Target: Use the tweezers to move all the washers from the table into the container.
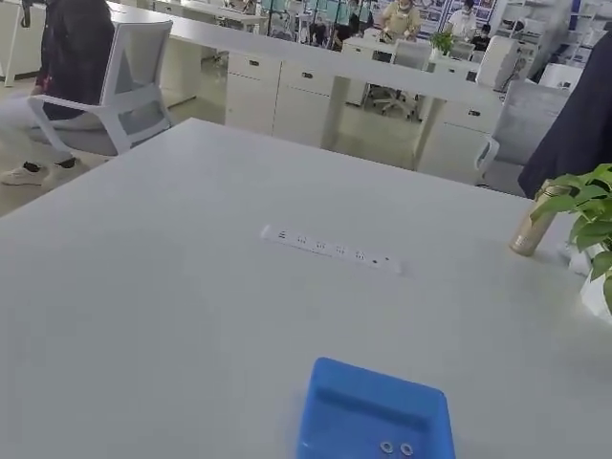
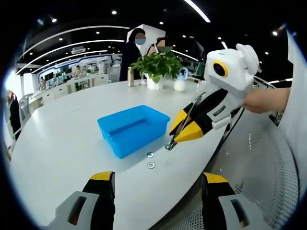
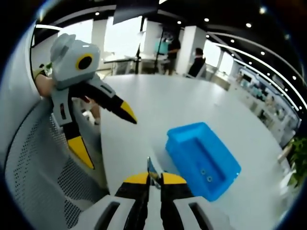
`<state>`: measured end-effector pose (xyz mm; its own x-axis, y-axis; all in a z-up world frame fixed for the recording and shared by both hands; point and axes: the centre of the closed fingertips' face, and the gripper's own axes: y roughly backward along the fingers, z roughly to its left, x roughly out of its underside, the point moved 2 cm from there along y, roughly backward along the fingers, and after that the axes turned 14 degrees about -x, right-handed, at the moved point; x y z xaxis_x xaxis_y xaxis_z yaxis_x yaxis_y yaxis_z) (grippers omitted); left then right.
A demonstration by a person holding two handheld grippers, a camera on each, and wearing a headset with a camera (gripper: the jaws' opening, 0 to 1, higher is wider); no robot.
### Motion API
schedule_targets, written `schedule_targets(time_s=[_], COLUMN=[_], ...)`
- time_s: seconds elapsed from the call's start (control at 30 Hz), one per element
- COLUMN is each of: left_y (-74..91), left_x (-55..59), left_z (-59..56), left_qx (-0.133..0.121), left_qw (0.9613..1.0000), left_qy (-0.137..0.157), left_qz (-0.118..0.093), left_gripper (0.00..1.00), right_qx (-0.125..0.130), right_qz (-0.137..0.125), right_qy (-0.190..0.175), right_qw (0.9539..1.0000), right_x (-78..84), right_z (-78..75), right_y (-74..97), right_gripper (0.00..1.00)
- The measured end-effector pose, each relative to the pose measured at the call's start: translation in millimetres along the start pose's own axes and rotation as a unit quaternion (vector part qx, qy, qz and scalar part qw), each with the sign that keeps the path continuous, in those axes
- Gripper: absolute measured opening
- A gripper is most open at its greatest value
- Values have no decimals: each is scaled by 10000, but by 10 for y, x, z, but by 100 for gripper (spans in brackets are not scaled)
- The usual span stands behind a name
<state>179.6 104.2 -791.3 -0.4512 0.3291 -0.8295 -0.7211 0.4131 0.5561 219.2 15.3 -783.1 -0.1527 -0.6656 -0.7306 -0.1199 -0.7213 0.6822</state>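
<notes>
A blue container (image 1: 373, 416) sits at the table's near edge with two washers (image 1: 386, 447) inside it. In the left gripper view, two more washers (image 2: 150, 155) lie on the table just in front of the container (image 2: 129, 127). My right gripper (image 3: 154, 179) is shut on thin metal tweezers (image 3: 150, 167). It enters the left gripper view as the right gripper (image 2: 184, 129), with the tweezers' tip (image 2: 169, 146) just above and right of the loose washers. My left gripper (image 2: 158, 184) is open and holds nothing. It hangs off the table's edge, apart from the washers.
A white power strip (image 1: 330, 249) lies mid-table. At the far right stand a metal bottle (image 1: 531, 225) and a potted plant (image 1: 593, 225). A mesh chair seat (image 2: 268, 167) is beside the table edge. Office chairs and desks stand beyond.
</notes>
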Motion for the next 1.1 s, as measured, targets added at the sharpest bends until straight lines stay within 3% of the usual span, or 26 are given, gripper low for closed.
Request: schedule_targets(time_s=[0.27,0.47,0.7,0.9,1.1], left_y=[-1,0,-1,1,1], left_x=[-6,-13,-12,-12,-12], left_z=[3,10,8,7,12], left_qx=[2,-13,-11,-10,-25], left_qw=[10000,10000,10000,10000,10000], left_qy=[-3,2,-1,5,20], left_qz=[-15,-35,-30,-29,-25], left_gripper=[73,73,73,73,73], right_qx=[260,321,326,296,235], right_qz=[-488,-843,-1038,-1048,-824], right_qy=[-162,-425,-549,-514,-502], right_qw=[9983,9950,9925,9927,9951], right_x=[-333,-453,-580,-718,-699], right_z=[-202,-378,-645,-871,-1002], right_y=[230,264,301,309,228], right_gripper=[4,4,4,4,4])
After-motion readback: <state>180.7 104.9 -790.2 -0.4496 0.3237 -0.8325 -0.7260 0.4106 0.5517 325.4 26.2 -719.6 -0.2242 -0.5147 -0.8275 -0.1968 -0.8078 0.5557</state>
